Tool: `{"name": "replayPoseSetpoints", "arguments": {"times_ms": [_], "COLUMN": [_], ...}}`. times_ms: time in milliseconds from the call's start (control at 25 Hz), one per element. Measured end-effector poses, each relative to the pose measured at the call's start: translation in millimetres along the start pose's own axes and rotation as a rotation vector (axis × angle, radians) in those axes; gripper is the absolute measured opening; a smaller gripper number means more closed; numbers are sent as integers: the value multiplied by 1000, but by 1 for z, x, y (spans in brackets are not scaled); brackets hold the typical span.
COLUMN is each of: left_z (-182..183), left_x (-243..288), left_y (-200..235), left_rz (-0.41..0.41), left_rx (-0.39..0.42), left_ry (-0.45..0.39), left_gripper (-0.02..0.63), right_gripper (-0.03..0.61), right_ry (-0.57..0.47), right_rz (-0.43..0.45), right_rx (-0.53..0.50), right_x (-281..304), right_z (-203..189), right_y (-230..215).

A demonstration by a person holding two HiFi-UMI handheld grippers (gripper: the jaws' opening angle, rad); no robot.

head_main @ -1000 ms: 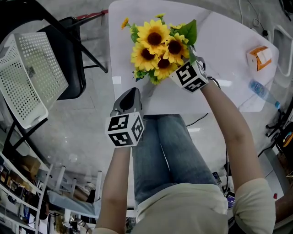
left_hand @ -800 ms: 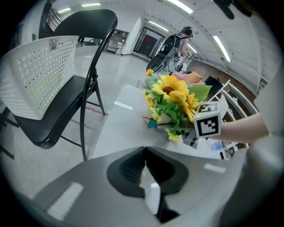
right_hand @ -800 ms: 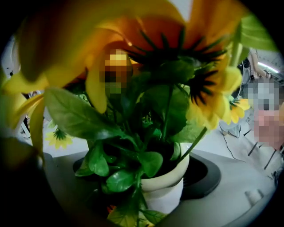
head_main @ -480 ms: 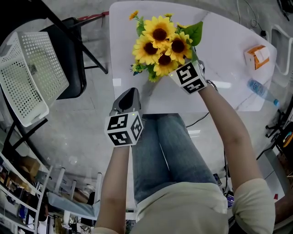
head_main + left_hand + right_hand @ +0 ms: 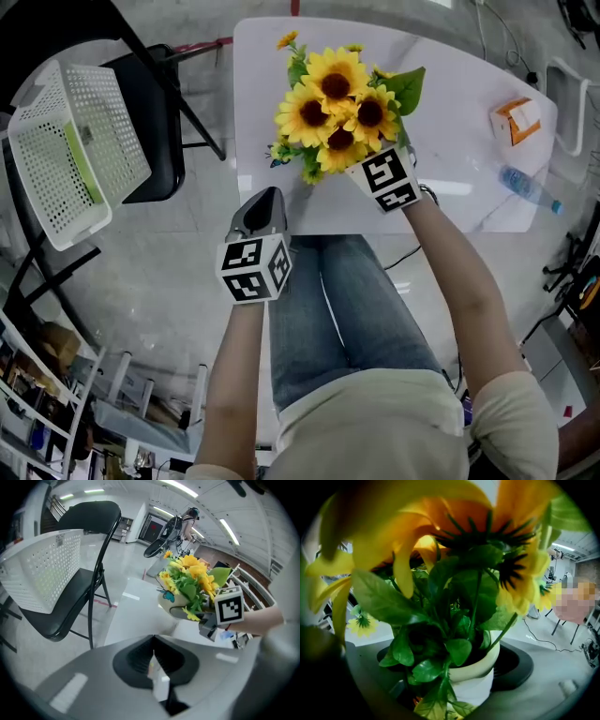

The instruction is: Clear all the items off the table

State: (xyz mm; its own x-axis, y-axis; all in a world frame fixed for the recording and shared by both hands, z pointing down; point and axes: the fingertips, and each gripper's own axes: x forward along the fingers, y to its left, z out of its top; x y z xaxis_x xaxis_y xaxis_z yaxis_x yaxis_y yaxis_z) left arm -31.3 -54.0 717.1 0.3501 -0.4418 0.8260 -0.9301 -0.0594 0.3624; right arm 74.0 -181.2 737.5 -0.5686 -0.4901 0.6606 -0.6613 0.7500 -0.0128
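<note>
Lifts higher: cream ceramic pot of yellow fake sunflowers [image 5: 480, 679], now above near edge of white desk [image 5: 469, 141] | right gripper [image 5: 375, 167] jaws wide, clamping pot body below blooms for carry-off | left gripper [image 5: 262, 211] closed, empty.

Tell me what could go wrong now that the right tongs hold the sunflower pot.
The pot may tilt or slip in the right tongs: the sunflowers look top-heavy. The blooms hide the grip from above. The white basket leans on the chair and might tip under the pot.
</note>
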Motion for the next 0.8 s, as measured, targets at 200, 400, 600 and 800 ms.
{"name": "replayPoseSetpoints", "arguments": {"times_ms": [200, 400, 600, 800], "left_z": [1, 1, 8, 21], "left_x": [-15, -32, -54, -77], "left_y": [-5, -15, -24, -33], "left_rz": [-1, -7, -3, 4], "left_rx": [-1, -7, -13, -22], "left_ry": [-15, -21, -33, -58], "left_gripper": [9, 9, 9, 9], "right_gripper": [515, 515, 515, 515], "right_ry": [-3, -1, -14, -28], "right_rz": [-12, -13, -20, -33], "right_rx": [-15, -25, -14, 6], "right_x": [-25, -52, -77, -97], "right_z": [13, 28, 50, 73], "right_y": [11, 22, 28, 30]}}
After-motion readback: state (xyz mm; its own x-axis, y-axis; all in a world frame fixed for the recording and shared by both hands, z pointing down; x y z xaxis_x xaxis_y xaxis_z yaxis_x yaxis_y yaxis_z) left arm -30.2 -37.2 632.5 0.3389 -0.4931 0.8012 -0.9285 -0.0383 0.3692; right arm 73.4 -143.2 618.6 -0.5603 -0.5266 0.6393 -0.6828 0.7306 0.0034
